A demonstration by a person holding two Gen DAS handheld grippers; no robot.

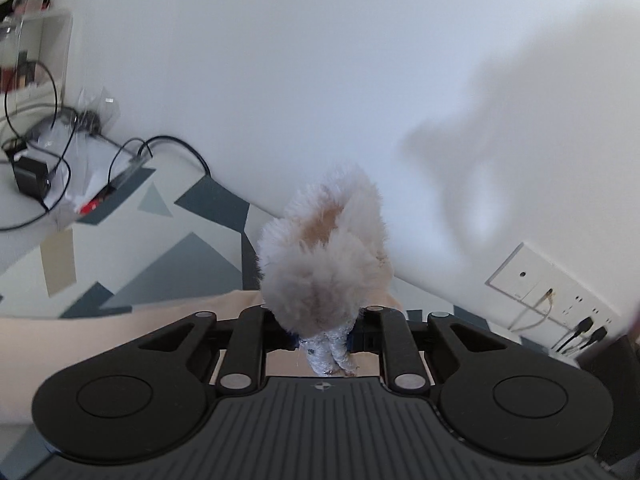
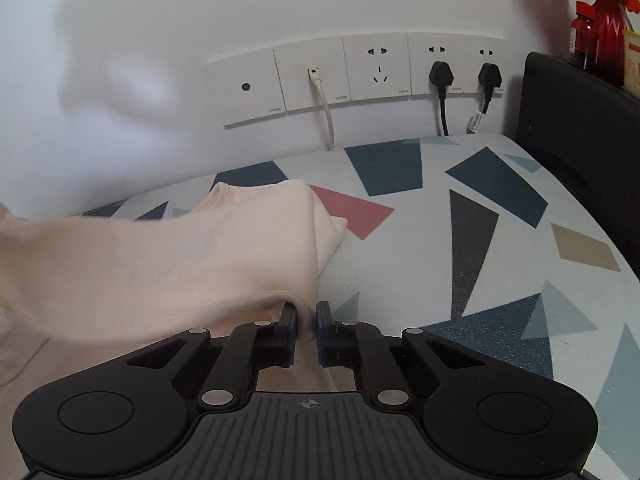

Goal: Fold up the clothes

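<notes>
Pinching the peach garment [image 2: 180,256] at its near edge, your right gripper [image 2: 307,320] is holding soft, light cloth between nearly closed jaws above the desk [image 2: 480,280]; your left gripper [image 1: 324,336] is clamping its fluffy trim [image 1: 324,248], so you are supporting both ends against sagging.

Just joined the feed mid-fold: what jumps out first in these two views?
In the left wrist view, the fluffy cream cuff clamped in the left gripper fills the centre. In the right wrist view, the right gripper pinches the peach garment, lifted over the geometric-print table, below the wall sockets.
</notes>
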